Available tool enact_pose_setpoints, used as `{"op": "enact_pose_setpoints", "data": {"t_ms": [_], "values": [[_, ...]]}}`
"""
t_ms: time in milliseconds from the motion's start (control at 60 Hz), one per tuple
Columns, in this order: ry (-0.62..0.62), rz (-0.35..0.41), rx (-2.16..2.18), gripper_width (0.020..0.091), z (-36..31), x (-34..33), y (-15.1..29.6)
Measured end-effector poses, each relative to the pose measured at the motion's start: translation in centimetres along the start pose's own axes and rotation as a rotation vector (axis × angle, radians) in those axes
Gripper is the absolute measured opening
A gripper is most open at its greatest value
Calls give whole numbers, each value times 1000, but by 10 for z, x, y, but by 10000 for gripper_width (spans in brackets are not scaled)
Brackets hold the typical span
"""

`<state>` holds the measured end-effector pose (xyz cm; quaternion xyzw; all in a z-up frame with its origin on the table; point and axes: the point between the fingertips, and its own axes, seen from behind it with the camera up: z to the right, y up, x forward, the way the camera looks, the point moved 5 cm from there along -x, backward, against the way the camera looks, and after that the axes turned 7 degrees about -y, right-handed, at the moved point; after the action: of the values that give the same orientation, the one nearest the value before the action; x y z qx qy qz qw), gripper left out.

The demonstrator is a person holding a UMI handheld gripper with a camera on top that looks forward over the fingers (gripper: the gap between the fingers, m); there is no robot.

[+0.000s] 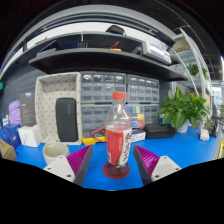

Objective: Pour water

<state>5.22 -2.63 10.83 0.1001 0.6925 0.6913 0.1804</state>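
Observation:
A clear plastic bottle [118, 140] with a red cap, a red label and dark liquid inside stands upright on the blue table [185, 150]. It is between the two fingers of my gripper [113, 166]. The magenta pads [79, 158] flank it left and right, with a strip of blue table showing on each side of the bottle's base. The gripper is open and neither finger presses on the bottle.
Behind the bottle stands a cabinet of small drawers [105, 100] under a dark shelf. A green plant [186, 108] is at the right. A pale cup [55, 151] and a white box [30, 135] sit to the left, small items [152, 128] just beyond.

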Motion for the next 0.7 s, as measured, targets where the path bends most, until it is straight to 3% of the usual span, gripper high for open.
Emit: {"op": "enact_pose_setpoints", "data": {"t_ms": [183,367,700], "values": [[49,-15,-42,844,-5,-52,18],[120,30,1,846,-16,-103,50],[202,7,29,834,-34,-165,67]]}}
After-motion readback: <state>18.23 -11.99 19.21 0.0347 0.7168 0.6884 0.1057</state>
